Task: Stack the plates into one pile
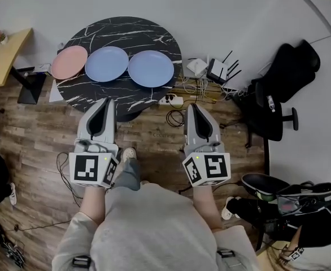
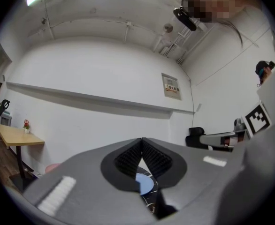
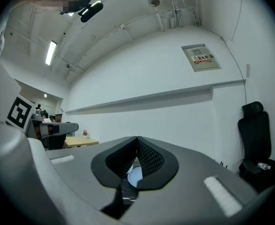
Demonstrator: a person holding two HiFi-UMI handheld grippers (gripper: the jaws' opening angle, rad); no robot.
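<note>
Hiding all but plate slivers (image 2: 144, 184) — left gripper (image 1: 107, 101) and right gripper (image 1: 193, 106) jaws, pressed together, empty.

- The head view looks steeply down from above; the round black table (image 1: 126, 30) sits ahead, near the top.
- Both gripper views sit low, well back from the table, facing it level.
- All three share the table.
</note>
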